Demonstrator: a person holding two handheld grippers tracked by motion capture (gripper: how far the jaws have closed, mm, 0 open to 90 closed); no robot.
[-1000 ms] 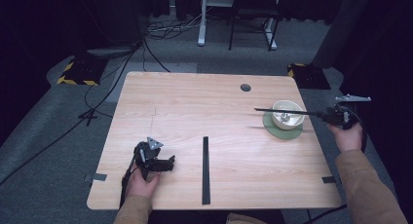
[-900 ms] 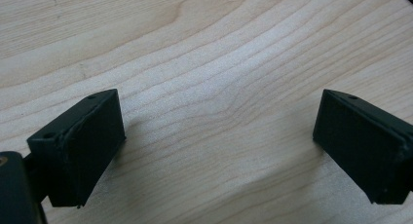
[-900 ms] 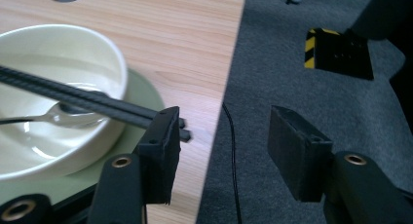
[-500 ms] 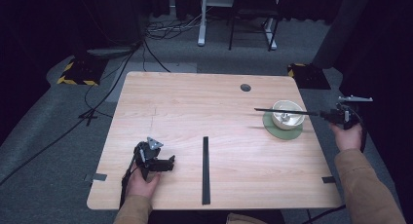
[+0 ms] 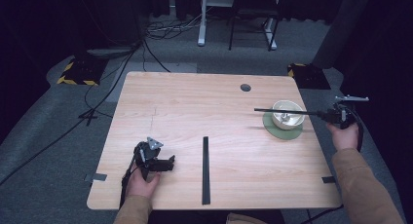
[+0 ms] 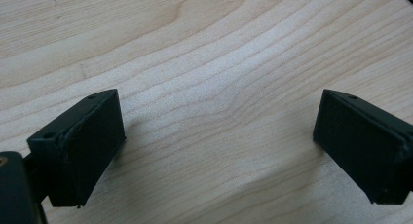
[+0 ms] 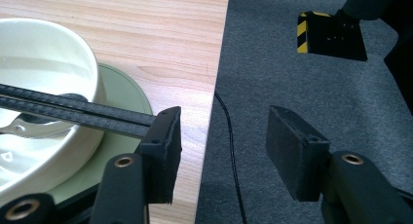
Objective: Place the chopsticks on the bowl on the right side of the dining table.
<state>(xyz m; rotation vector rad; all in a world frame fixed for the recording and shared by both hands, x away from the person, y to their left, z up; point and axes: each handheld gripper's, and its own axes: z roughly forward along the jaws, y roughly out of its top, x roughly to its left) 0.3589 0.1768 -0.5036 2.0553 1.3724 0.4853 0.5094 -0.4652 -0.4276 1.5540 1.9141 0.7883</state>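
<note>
The high view looked forward and down from above the person's edge of the wooden table, far enough off to take in the whole top and the grey carpet around it. The left gripper view sat very close to the tabletop, looking along the left gripper at bare wood between its jaws. The right gripper view rode low at the table's edge, looking past the right gripper onto carpet, with the white bowl beside one jaw. The high view shared that bowl and both grippers.
</note>
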